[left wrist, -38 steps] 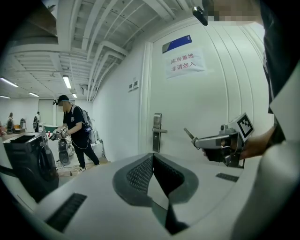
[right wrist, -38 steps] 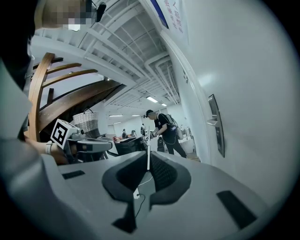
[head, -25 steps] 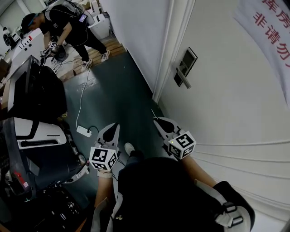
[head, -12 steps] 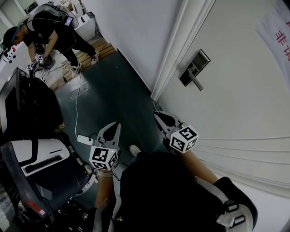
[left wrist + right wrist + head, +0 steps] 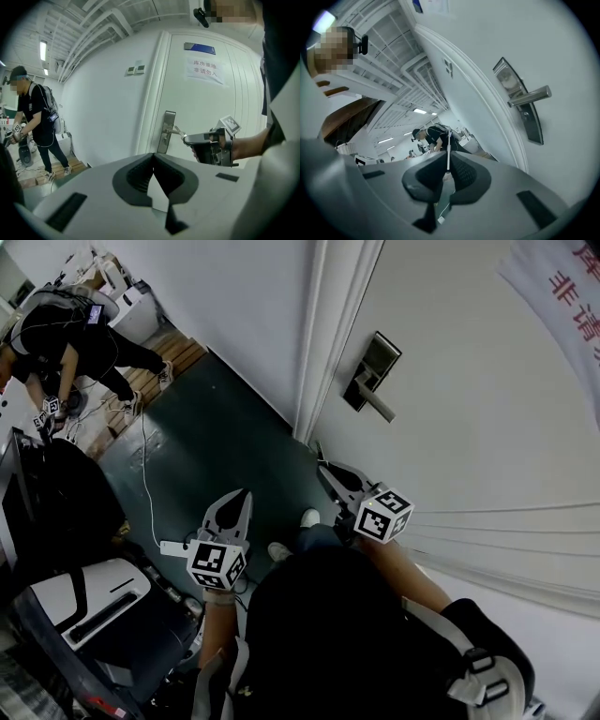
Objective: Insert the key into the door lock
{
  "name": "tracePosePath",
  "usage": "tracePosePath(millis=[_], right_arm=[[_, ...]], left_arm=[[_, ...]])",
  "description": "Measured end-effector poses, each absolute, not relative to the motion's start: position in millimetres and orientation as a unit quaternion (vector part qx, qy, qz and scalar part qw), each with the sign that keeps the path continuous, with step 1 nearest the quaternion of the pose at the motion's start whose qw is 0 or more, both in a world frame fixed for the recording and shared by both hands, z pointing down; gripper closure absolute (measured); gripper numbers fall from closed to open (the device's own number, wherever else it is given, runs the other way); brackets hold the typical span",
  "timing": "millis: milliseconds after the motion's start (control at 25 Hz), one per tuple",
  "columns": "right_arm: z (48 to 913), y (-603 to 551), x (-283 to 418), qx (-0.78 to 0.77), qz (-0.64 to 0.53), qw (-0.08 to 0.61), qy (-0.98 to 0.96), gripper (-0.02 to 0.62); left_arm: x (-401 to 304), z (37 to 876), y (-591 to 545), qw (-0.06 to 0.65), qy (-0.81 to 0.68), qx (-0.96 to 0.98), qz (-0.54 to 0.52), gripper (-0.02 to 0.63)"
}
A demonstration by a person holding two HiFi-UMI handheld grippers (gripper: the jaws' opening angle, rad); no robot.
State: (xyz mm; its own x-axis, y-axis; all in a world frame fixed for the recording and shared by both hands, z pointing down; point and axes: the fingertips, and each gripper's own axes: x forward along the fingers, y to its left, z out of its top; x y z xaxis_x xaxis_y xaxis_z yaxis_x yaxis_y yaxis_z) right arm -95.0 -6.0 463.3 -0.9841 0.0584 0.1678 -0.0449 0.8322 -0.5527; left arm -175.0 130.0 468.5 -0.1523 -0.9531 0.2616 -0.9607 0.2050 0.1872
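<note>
A dark lock plate (image 5: pixel 372 371) with a silver lever handle (image 5: pixel 377 408) sits on the white door, up and right of both grippers. My right gripper (image 5: pixel 323 468) is shut on a thin metal key (image 5: pixel 448 150) that sticks out past its tips. The key is well short of the lock plate (image 5: pixel 518 101) and points to its left. My left gripper (image 5: pixel 239 500) hangs lower left over the floor, shut, with nothing in it. In the left gripper view, the right gripper (image 5: pixel 187 138) and its key (image 5: pixel 177 131) are just in front of the lock plate (image 5: pixel 166 132).
The white door frame (image 5: pixel 314 352) runs left of the lock. A paper notice with red characters (image 5: pixel 562 287) hangs on the door. Another person (image 5: pixel 56 343) bends over at the far left. A white cable and power strip (image 5: pixel 173 547) lie on the dark green floor, with equipment (image 5: pixel 84 596) at lower left.
The head view has swung, so the lock now sits nearer the middle top. My right gripper has risen slightly toward the door. The left gripper has hardly moved.
</note>
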Motion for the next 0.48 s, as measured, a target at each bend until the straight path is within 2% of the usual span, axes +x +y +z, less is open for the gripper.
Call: tracePosePath(millis=[480], right_arm=[[519.0, -59.2, -75.7, 0.052, 0.393, 0.041, -0.917, 0.561]], left_arm=[[-160.0, 491.5, 49.2, 0.163, -0.696, 0.697, 0.058, 0.598]])
